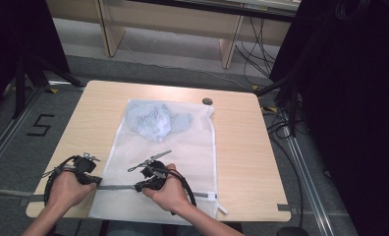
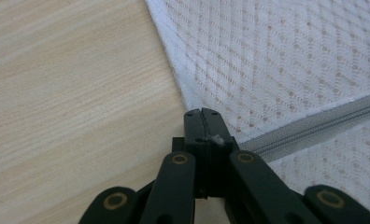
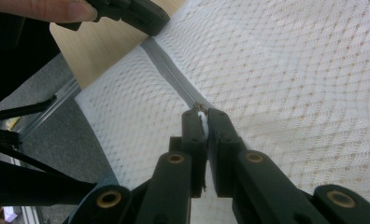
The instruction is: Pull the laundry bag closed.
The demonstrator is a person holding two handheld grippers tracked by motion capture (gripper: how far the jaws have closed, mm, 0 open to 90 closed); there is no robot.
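While both jaws pinch the zipper [image 1: 116,187], the mesh bag [image 1: 182,147] covers the wooden table [image 1: 241,147].

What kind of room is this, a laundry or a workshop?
Most likely a lab or recording space: a bare wooden table stands among black stands and loose cables, with a number taped on the floor. The mesh laundry bag seems a prop.

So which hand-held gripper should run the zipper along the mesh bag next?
Right. The right hand-held gripper is shut on the zipper pull partway along the zipper. The left hand-held gripper pinches the mesh bag at its zipper end, probably anchoring.
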